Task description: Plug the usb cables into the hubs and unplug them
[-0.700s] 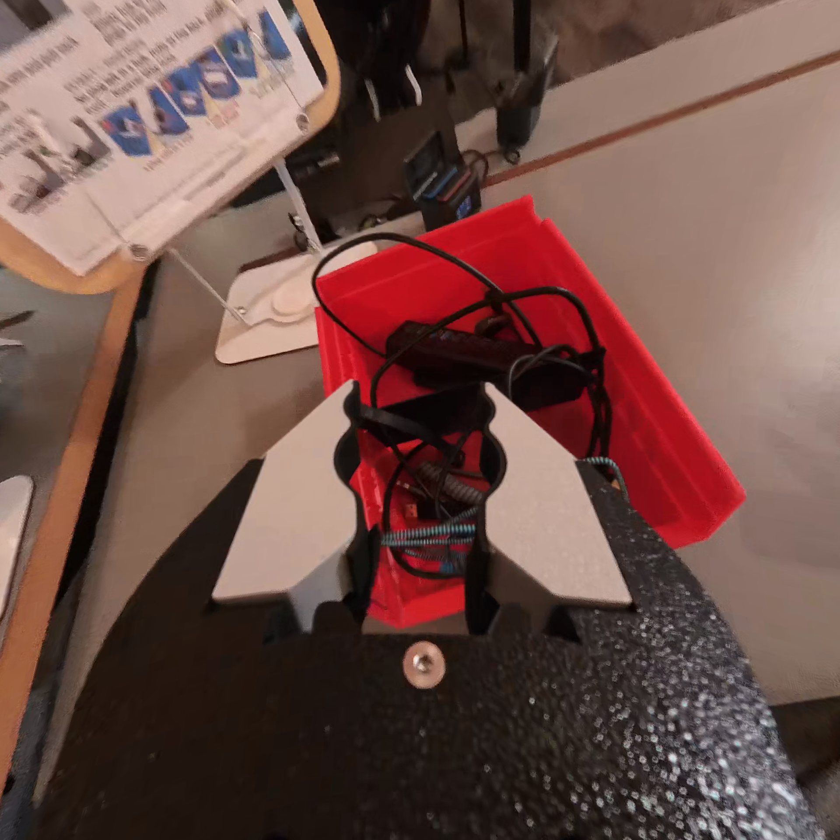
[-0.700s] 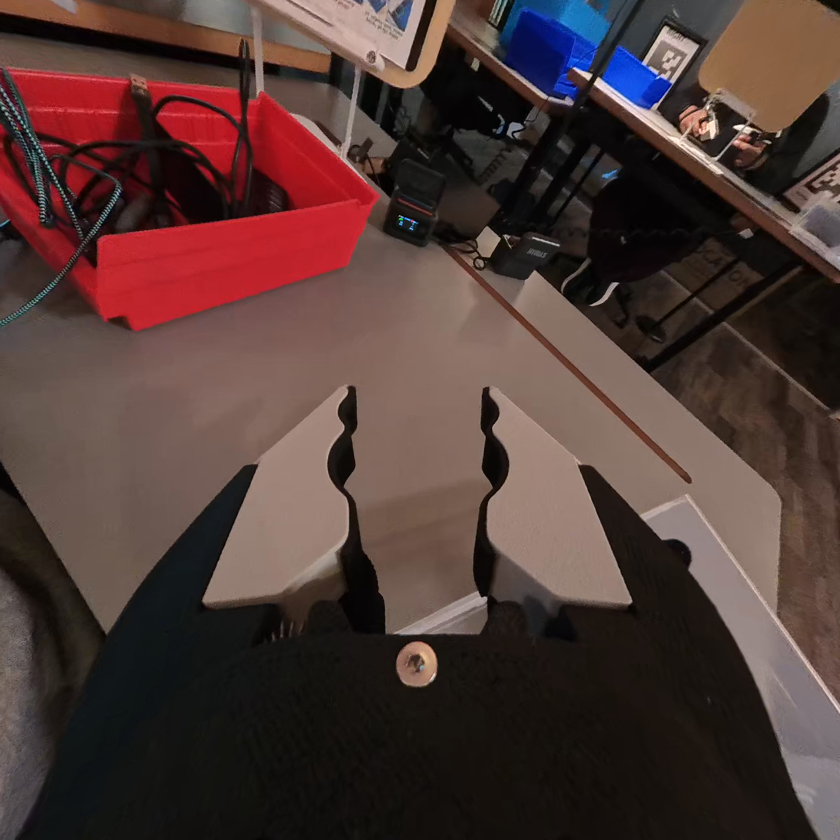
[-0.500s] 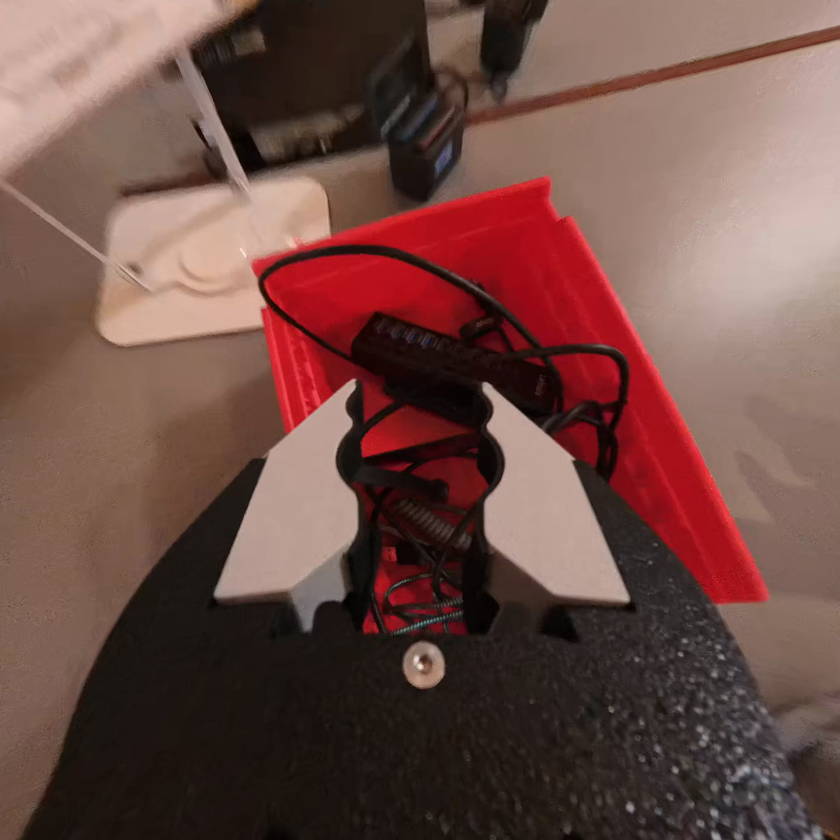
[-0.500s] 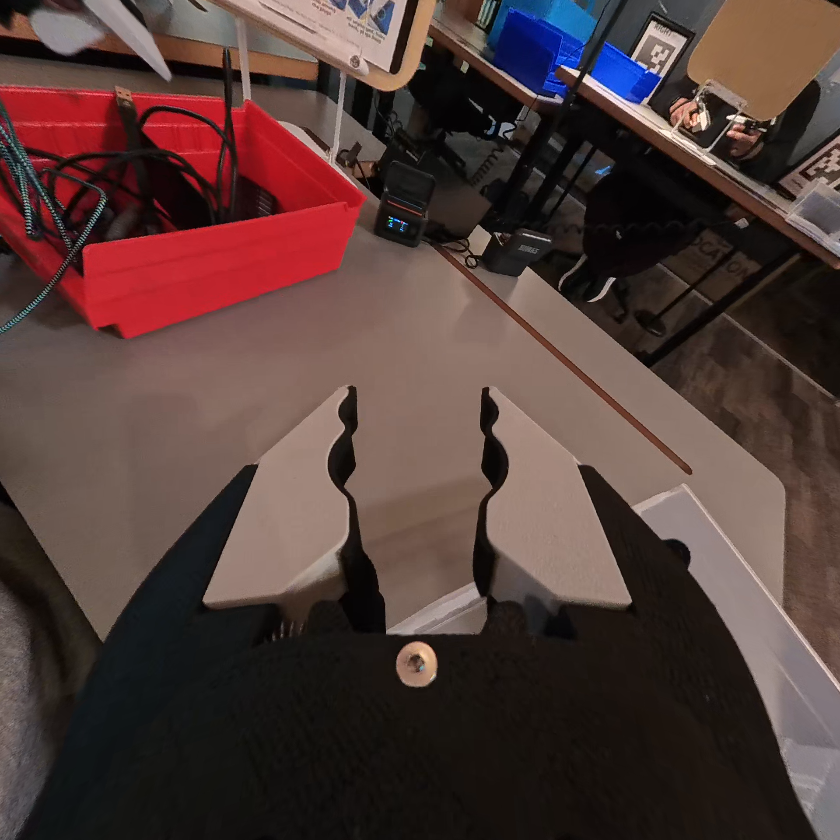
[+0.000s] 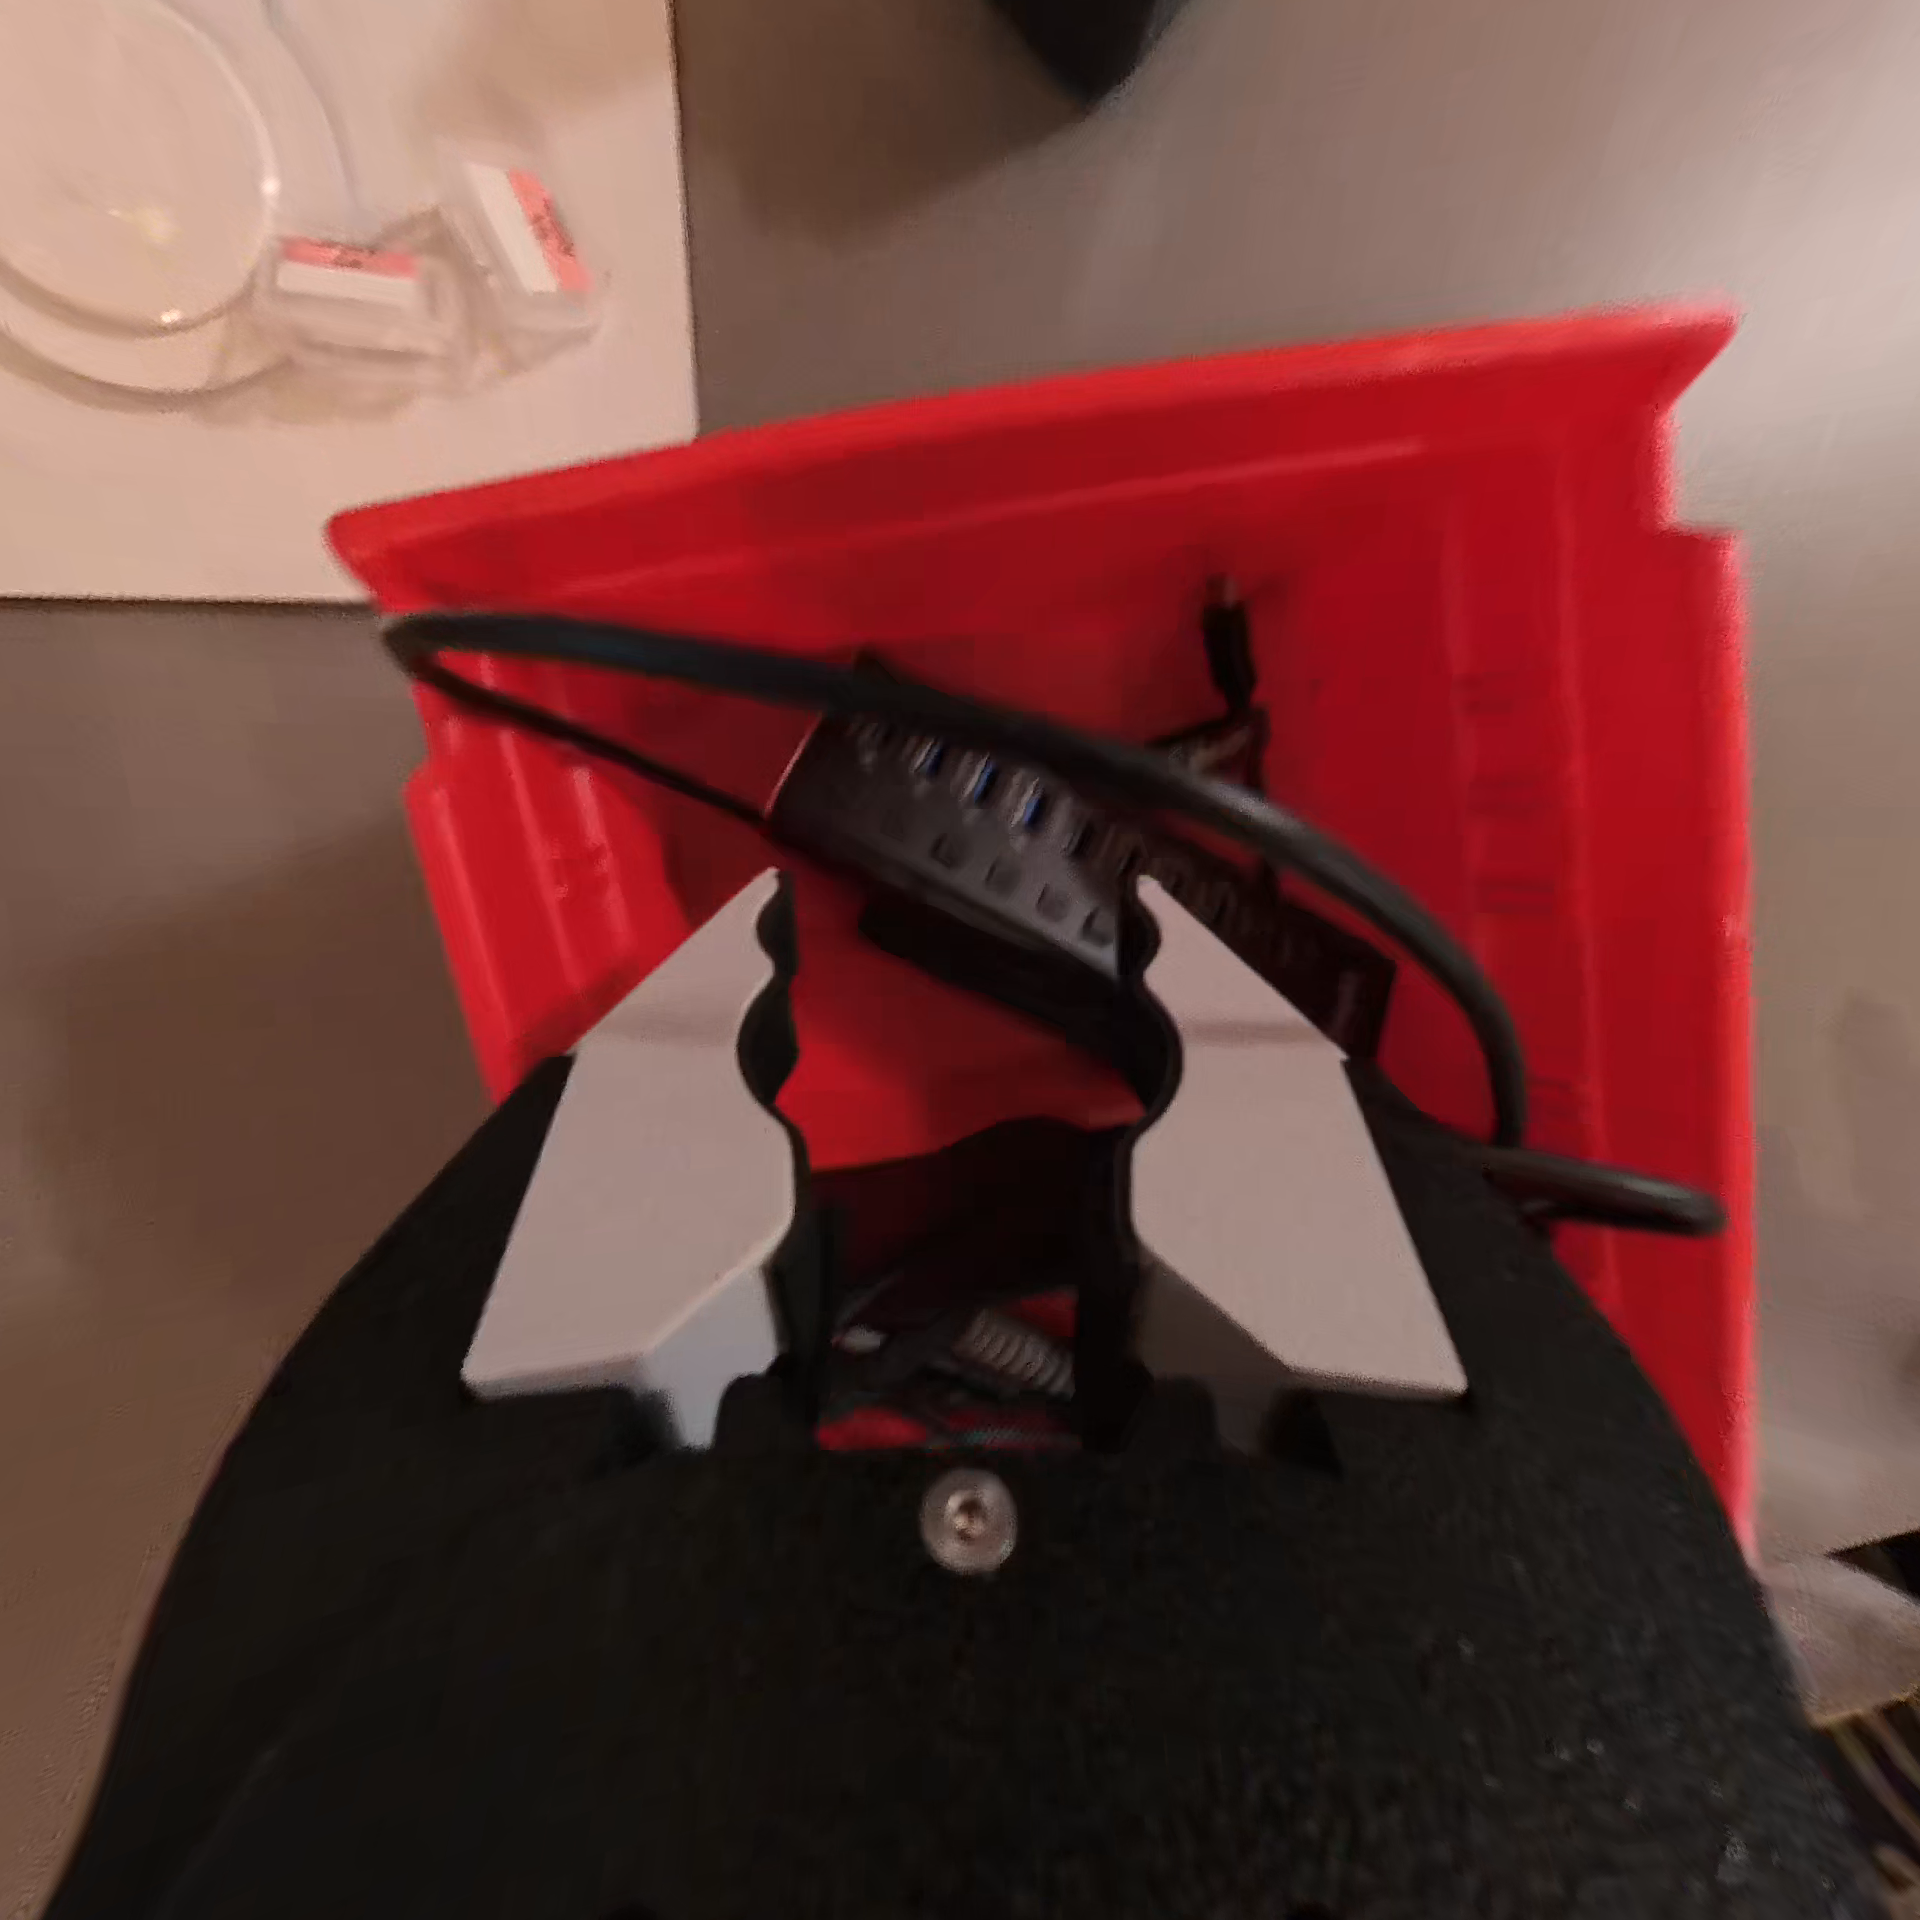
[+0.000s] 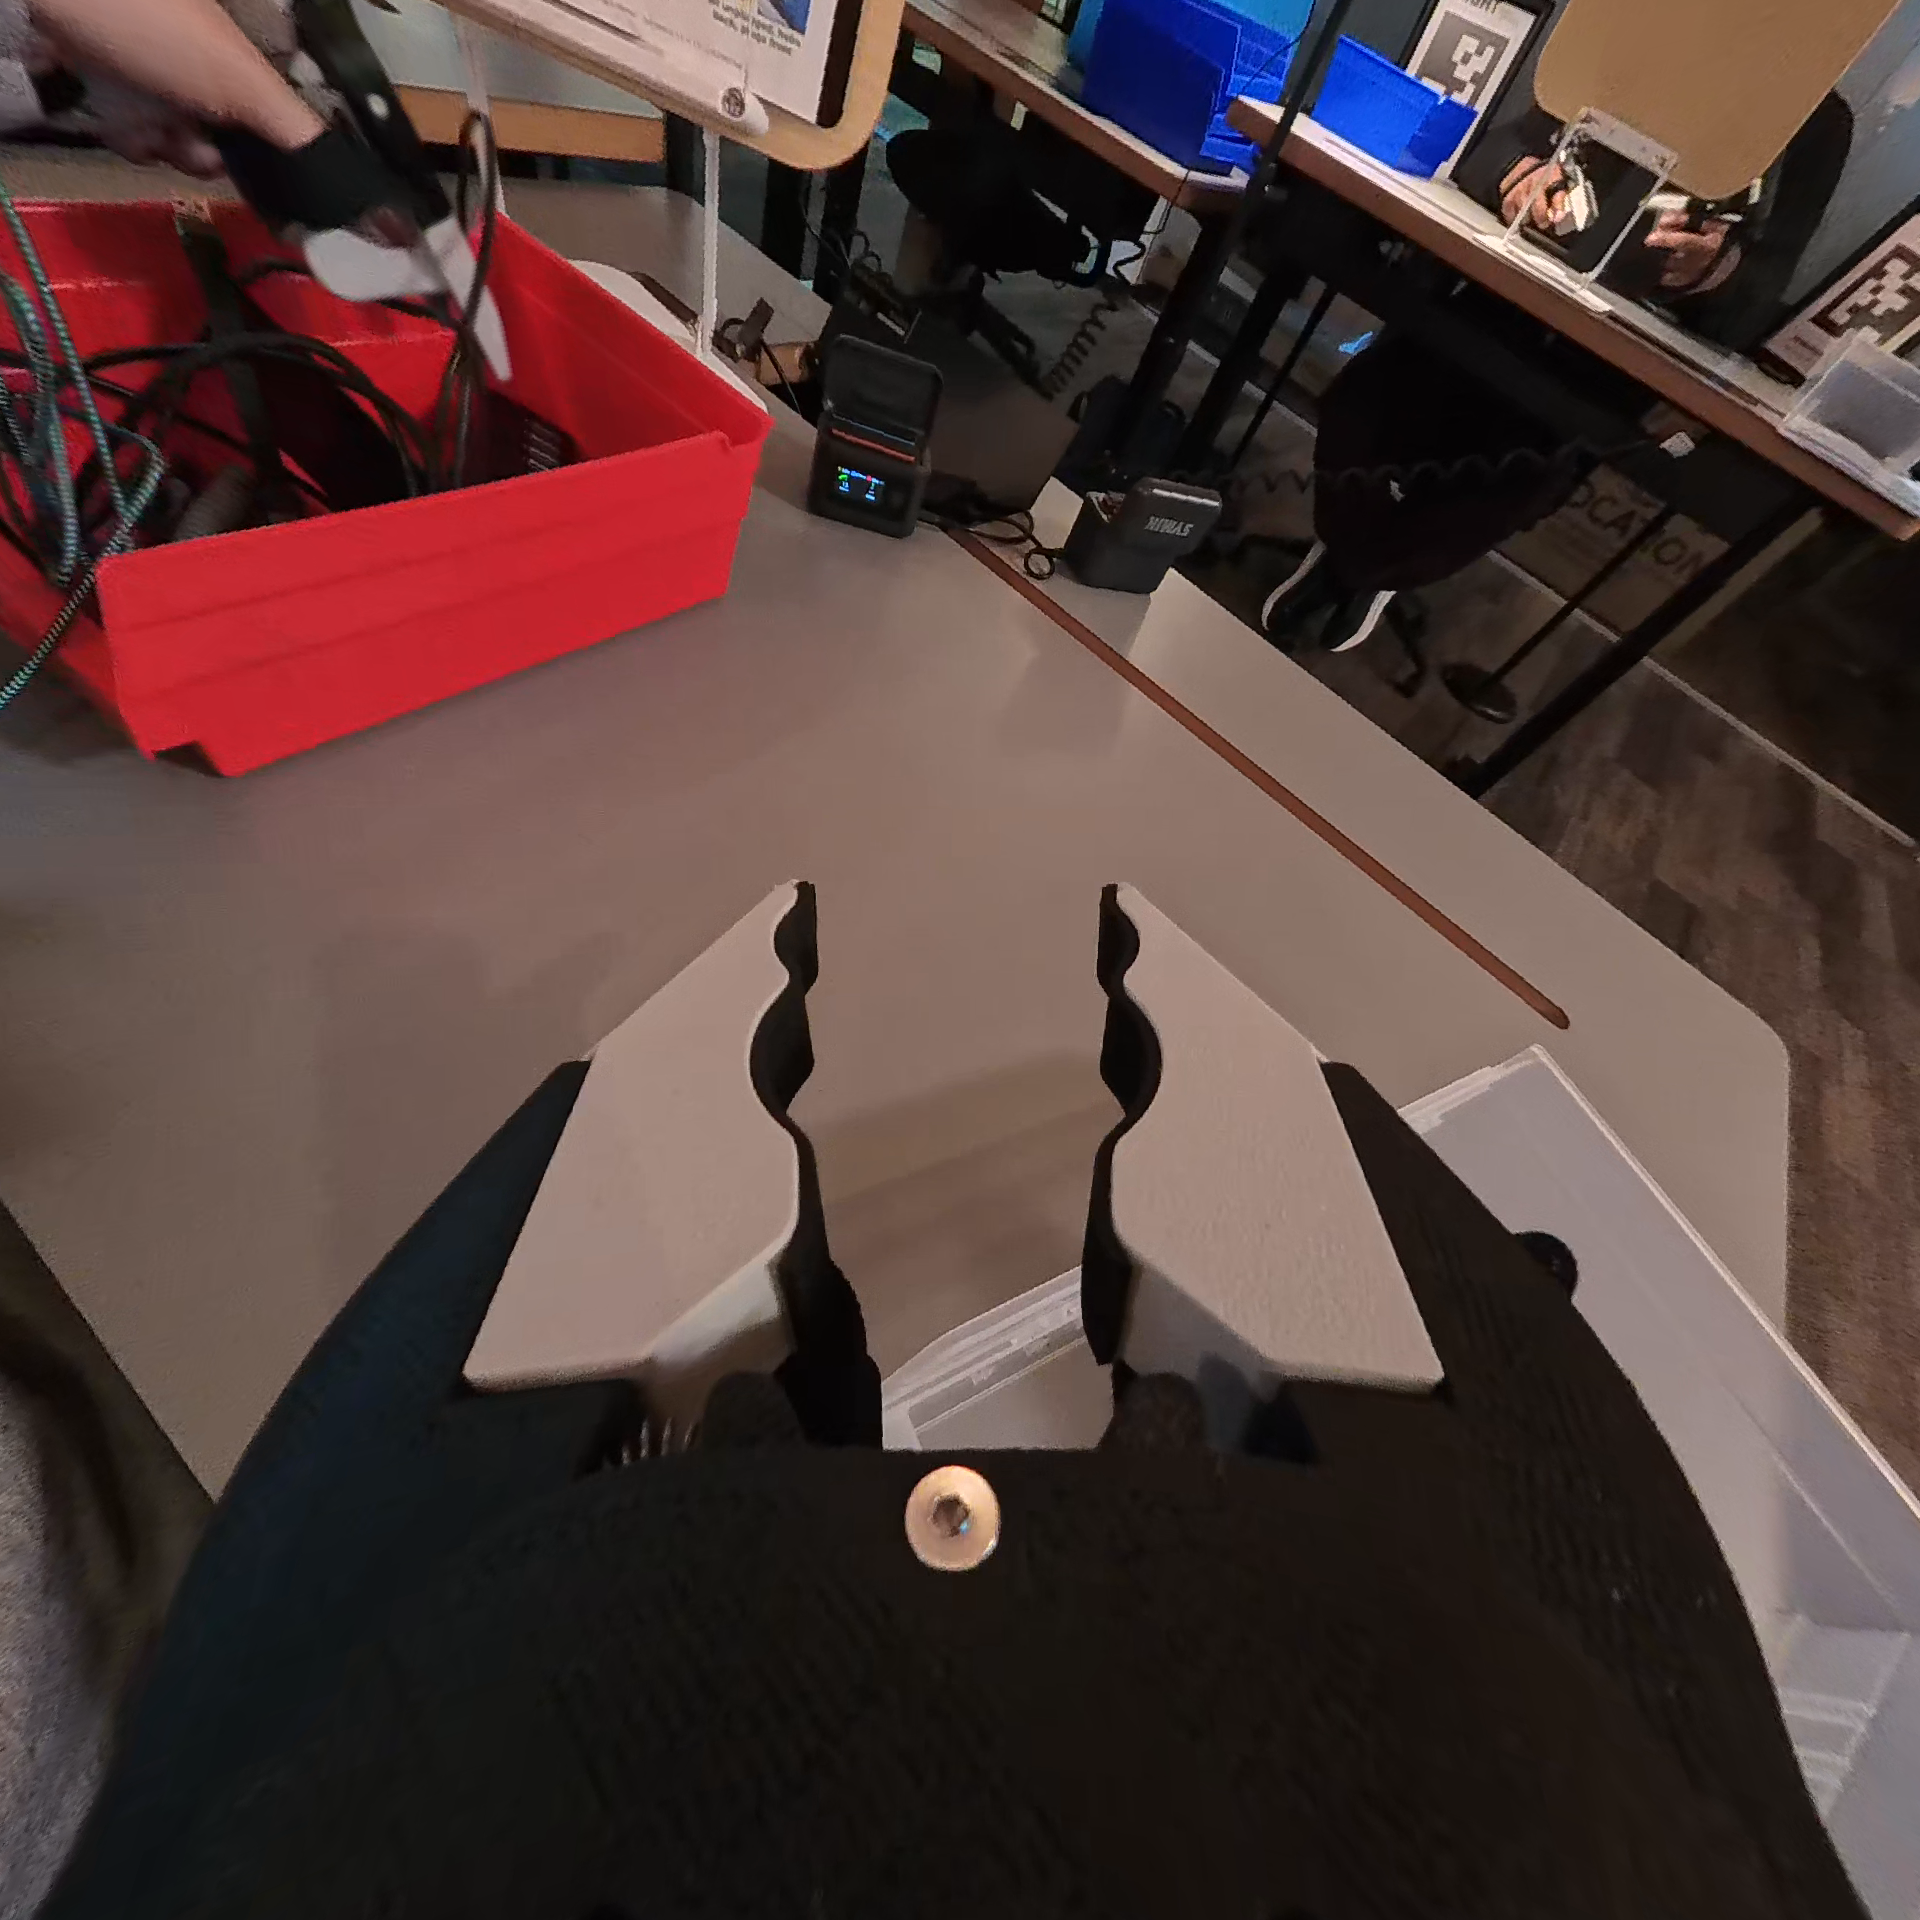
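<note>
Over the red plastic bin (image 5: 1039,499), my left gripper (image 5: 956,904) is spread apart near the long black hub (image 5: 956,842). Black cable (image 5: 1351,852) at one o'clock might snag. My right gripper (image 6: 956,904) is apart too.

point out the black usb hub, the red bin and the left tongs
black usb hub (image 5: 966,862), left wrist view, on its port-lined top face
red bin (image 6: 416,592), right wrist view, on its near outer wall
left tongs (image 5: 956,899), left wrist view, midway between the fingertips
</note>
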Motion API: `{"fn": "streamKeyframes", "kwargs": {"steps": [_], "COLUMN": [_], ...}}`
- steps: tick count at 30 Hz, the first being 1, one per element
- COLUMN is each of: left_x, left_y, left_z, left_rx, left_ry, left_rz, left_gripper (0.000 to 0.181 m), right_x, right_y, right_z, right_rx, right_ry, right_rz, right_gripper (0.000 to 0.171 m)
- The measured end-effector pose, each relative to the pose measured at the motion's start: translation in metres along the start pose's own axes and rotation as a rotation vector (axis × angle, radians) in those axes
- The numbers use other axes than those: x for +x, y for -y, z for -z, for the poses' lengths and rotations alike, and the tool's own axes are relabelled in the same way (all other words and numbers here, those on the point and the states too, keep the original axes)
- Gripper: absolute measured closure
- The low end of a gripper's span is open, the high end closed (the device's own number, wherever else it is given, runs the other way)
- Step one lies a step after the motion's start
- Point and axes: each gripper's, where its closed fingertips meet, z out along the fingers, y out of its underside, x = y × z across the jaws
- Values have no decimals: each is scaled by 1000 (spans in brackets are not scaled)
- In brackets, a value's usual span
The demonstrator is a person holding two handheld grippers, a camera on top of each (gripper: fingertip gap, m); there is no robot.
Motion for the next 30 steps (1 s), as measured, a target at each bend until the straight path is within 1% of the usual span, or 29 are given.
{"fn": "streamKeyframes", "kwargs": {"steps": [2,3,6,11,12,15,16,19,22,27,28,30], "left_x": [11,12,5,-1,2,7,7,8,9,32,39,52], "left_y": [7,6,-7,-15,-15,-17,-16,-14,-11,5,11,22], "left_z": [-9,-15,-33,-45,-48,-56,-57,-57,-59,-62,-62,-59], "left_rx": [8,-11,-104,-156,-164,-172,-165,-169,-160,-98,-75,-32], "left_ry": [-92,-111,-88,-53,-79,-147,-165,-177,-173,-273,-305,-361], "left_rz": [100,160,259,318,338,431,462,475,464,430,425,407], "left_gripper": [117,112,105,107,107,97,98,95,100,103,106,123], "right_x": [-2,-3,-4,-2,0,3,4,7,10,14,15,17], "right_y": [1,1,1,0,0,0,0,1,1,1,1,0], "right_z": [0,0,1,2,3,5,6,8,9,12,12,12], "right_rx": [0,-1,-6,-2,1,6,8,17,23,29,32,32], "right_ry": [2,4,3,5,5,1,-2,-7,-7,-11,-12,-14], "right_rz": [7,12,30,23,20,12,11,5,-3,-13,-16,-22], "right_gripper": [118,118,118,118,118,118,118,118,118,118,118,119]}}
